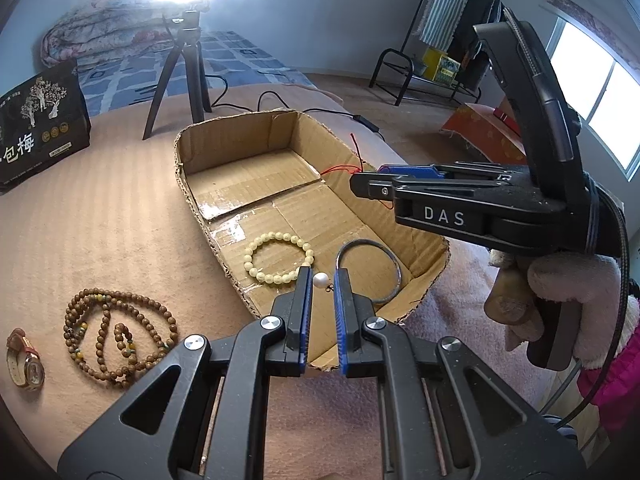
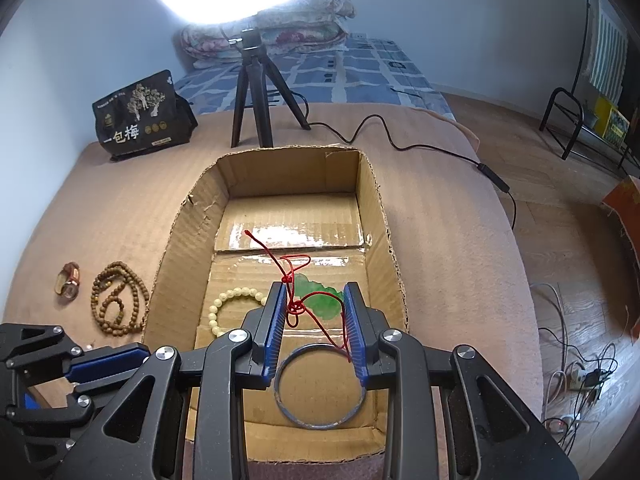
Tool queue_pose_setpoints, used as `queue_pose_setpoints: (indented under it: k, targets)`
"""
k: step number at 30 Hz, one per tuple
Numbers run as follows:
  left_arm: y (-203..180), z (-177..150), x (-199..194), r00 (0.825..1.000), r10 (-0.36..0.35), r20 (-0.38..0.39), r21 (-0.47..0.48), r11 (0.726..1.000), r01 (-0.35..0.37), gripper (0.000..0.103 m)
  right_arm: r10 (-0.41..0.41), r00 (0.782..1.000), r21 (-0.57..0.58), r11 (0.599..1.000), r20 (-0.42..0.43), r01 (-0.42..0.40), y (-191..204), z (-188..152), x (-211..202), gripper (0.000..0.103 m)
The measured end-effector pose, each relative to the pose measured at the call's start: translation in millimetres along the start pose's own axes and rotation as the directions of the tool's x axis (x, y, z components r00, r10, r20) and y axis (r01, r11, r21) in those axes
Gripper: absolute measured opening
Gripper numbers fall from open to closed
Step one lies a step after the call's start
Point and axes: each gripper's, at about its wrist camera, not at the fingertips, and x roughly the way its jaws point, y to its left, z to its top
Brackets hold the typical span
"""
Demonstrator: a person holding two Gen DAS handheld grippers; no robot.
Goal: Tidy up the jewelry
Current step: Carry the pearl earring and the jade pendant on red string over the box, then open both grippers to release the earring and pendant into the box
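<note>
Sorting jewelry into a cardboard box (image 2: 384, 216)

Left gripper (image 1: 322, 280) stands apart around a pearl earring (image 1: 321, 280); right gripper (image 2: 316, 300) (marked "DAS"), fingers apart, has a red cord (image 2: 298, 276) draped against them, its green pendant (image 2: 324, 300) over the box; beyond, a black bag (image 2: 140, 118) reads "一包梅"

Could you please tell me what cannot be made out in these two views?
- Left wrist view: whether the left gripper pinches the white pearl; contact hidden.
- Right wrist view: the green stone pendant outline, covered by the red knotted cord and the right gripper.
- Both views: the brown-strapped wristwatch dial, too small.
</note>
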Motion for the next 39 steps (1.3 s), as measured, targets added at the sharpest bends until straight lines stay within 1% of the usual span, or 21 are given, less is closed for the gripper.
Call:
queue_pose_setpoints:
  k: [4, 5, 6, 7, 8, 9, 10, 11, 13, 15, 21, 28, 34, 39]
  targets:
    - [3, 1, 3, 1.000, 0.005, -0.010, -0.014, 1.000, -0.006, 0.009, -0.021, 1.000, -0.004, 1.000, -0.003, 0.021, 1, 0, 0, 0.029]
    - [4, 1, 4, 1.000, 0.012, -0.015, -0.017, 1.000, -0.012, 0.009, -0.028, 1.000, -0.003, 1.000, -0.002, 0.028, 1, 0, 0, 0.036]
    - [5, 1, 5, 1.000, 0.012, -0.018, -0.019, 1.000, -0.013, 0.009, -0.034, 0.999, -0.001, 0.999, 0.002, 0.034, 1, 1, -1, 0.047]
    - [6, 1, 5, 1.000, 0.013, -0.020, -0.020, 1.000, -0.013, 0.010, -0.039, 0.999, 0.000, 0.999, 0.012, 0.039, 1, 1, -3, 0.052]
    - [6, 1, 5, 1.000, 0.016, -0.022, -0.021, 1.000, -0.016, 0.019, -0.042, 0.999, 0.000, 0.999, 0.018, 0.042, 1, 0, -4, 0.055]
    - [7, 0, 4, 1.000, 0.020, -0.020, -0.022, 1.000, -0.020, 0.034, -0.043, 0.999, -0.001, 0.999, 0.021, 0.043, 2, 1, -4, 0.055]
    - [7, 0, 4, 1.000, 0.021, -0.017, -0.025, 0.999, -0.022, 0.040, -0.046, 0.999, -0.001, 0.999, 0.020, 0.046, 2, 1, -5, 0.055]
    - [8, 0, 3, 1.000, 0.020, -0.011, -0.030, 0.999, -0.020, 0.042, -0.050, 0.999, -0.002, 0.999, 0.018, 0.050, 2, 1, -5, 0.056]
    - [8, -1, 2, 1.000, 0.016, -0.012, -0.033, 0.999, -0.017, 0.042, -0.064, 0.998, -0.001, 0.998, 0.015, 0.064, 2, 1, -5, 0.060]
    - [8, -2, 1, 1.000, 0.020, -0.013, -0.030, 0.999, -0.020, 0.042, -0.078, 0.997, 0.001, 0.997, 0.021, 0.078, 2, 0, -7, 0.067]
    - [9, -4, -4, 1.000, 0.025, -0.014, -0.034, 0.999, -0.026, 0.042, -0.093, 0.995, 0.009, 0.996, 0.025, 0.093, 4, 0, -12, 0.070]
    - [12, -9, -17, 0.999, 0.036, -0.003, -0.039, 0.999, -0.036, 0.042, -0.104, 0.994, 0.006, 0.995, 0.032, 0.104, 11, -2, -22, 0.071]
    - [22, -14, -32, 0.998, 0.055, 0.011, -0.049, 0.997, -0.054, 0.042, -0.108, 0.993, 0.010, 0.994, 0.049, 0.107, 20, -4, -36, 0.071]
    - [37, -20, -54, 0.997, 0.077, 0.029, -0.065, 0.995, -0.075, 0.042, -0.097, 0.993, 0.014, 0.995, 0.063, 0.096, 30, -5, -50, 0.071]
